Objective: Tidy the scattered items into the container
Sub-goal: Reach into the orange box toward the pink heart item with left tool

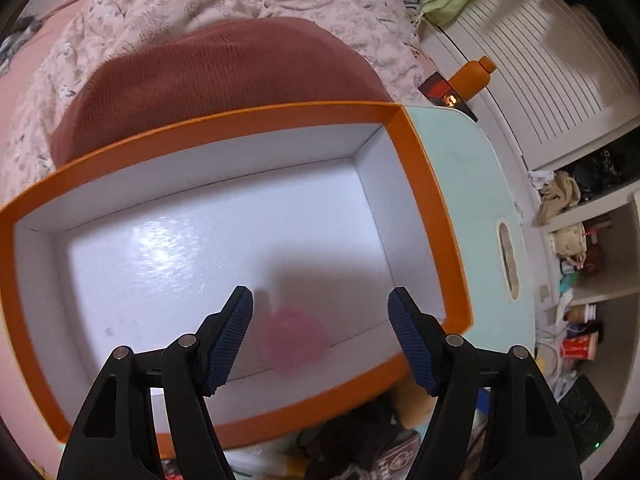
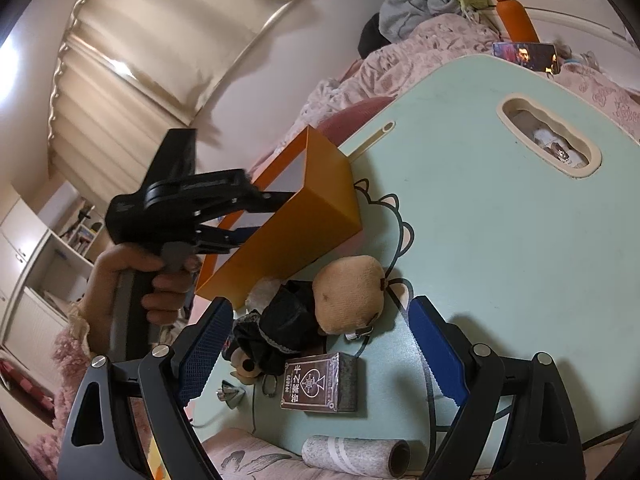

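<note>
Orange box (image 1: 420, 184), white inside, stands on the pale green table (image 1: 472, 184) at its left part as the right wrist view shows it, with a dark red cushion (image 1: 208, 76) and a rumpled floral bedspread (image 1: 168, 4) behind it. Left gripper (image 1: 320, 312) points steeply down over the box's near end, its blue-padded fingers (image 1: 230, 344) standing apart with nothing pressed between them; below the gap a blurred pink object (image 1: 294, 342) lies on the white floor of the box near the near wall, and what it is cannot be told. In the right wrist view a hand (image 2: 132, 292) holds that gripper by its grip, its tips reaching over the box's rim. Right gripper (image 2: 320, 344) hangs with its fingers (image 2: 204, 350) wide apart and empty above the things left on the table: a tan plush toy in a black dress (image 2: 320, 312) lying just beside the box's near wall, a dark card deck (image 2: 322, 382) touching or almost touching the toy's lower side, a small silver cone-shaped object (image 2: 230, 394) to the left of the deck, and a grey patterned roll (image 2: 356, 454) at the table's near edge. At the far end of the table a phone (image 2: 524, 56) with a lit screen leans against an orange bottle (image 2: 514, 14).
</note>
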Motion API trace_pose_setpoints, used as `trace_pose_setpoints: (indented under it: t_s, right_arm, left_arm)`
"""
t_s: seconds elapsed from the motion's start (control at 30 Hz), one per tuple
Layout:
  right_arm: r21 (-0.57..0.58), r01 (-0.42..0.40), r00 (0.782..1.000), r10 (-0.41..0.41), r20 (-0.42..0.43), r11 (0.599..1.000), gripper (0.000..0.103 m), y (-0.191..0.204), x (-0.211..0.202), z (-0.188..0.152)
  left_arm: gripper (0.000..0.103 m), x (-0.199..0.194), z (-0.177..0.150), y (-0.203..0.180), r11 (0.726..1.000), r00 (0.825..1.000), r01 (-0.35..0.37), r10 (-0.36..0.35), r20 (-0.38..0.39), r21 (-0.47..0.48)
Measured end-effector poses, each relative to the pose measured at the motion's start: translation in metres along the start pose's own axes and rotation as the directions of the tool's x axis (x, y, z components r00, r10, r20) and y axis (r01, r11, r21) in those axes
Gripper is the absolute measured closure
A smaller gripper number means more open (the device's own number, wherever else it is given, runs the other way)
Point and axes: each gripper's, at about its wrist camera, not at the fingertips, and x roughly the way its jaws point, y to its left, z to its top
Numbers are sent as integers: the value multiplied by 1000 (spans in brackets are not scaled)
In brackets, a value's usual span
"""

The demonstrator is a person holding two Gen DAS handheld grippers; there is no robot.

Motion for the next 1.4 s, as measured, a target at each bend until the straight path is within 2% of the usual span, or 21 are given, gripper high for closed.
trace_pose_setpoints:
  t_s: [0.1,0.27,0.37,0.47,0.57,0.73,0.77,0.83,0.87,0.9,0.93,1.0,1.13,1.3,1.33,1.4]
  right_arm:
    - [4,0,1000,0,-3,1000,13,0,0,0]
    - [5,1,1000,-1,-9,1000,13,-1,0,0]
    - [7,0,1000,0,-11,1000,13,-1,0,-1]
    - [10,0,1000,0,-11,1000,13,-1,0,-1]
    - [12,2,1000,-2,-13,1000,13,0,1,-1]
    - [17,3,1000,-3,-18,1000,13,-1,2,-1]
    - [18,3,1000,-2,-18,1000,13,-1,2,-1]
    - [19,3,1000,-2,-20,1000,13,-2,3,-1]
    - [20,3,1000,-3,-21,1000,13,-2,3,-1]
    - [21,3,1000,-2,-22,1000,13,-2,3,-1]
    - [21,3,1000,-3,-22,1000,13,-2,3,-2]
    - [21,3,1000,-3,-23,1000,13,-2,3,-2]
    - [23,3,1000,-2,-25,1000,13,-3,3,-2]
    - [24,3,1000,-3,-30,1000,13,-3,3,-3]
    - [24,3,1000,-3,-31,1000,13,-3,3,-4]
    - [25,4,999,-3,-33,1000,13,-3,4,-4]
  left_arm:
    - [34,2,4,-8,1000,1000,28,-28,-10,8]
    - [33,17,7,-22,997,998,-36,39,-54,61]
    - [33,24,9,-19,998,997,-24,27,-67,51]
    - [34,27,8,-26,987,994,-100,105,-29,128]
    - [33,27,8,-22,972,983,-181,185,-12,153]
    - [35,20,12,-1,975,981,-188,191,-17,115]
    - [39,18,13,4,977,982,-188,191,-14,103]
    - [56,12,16,15,982,985,-172,173,-11,76]
    - [70,9,16,21,984,986,-164,165,-11,62]
    - [79,4,17,26,983,985,-172,173,-5,56]
    - [81,1,18,29,980,982,-190,190,4,57]
    - [95,-4,19,33,975,977,-213,212,19,59]
    - [96,-16,18,42,972,972,-231,228,60,43]
    - [94,-27,20,48,982,979,-186,185,91,6]
    - [93,-28,20,48,985,981,-173,173,92,-3]
    - [81,-29,19,43,989,984,-150,149,101,1]
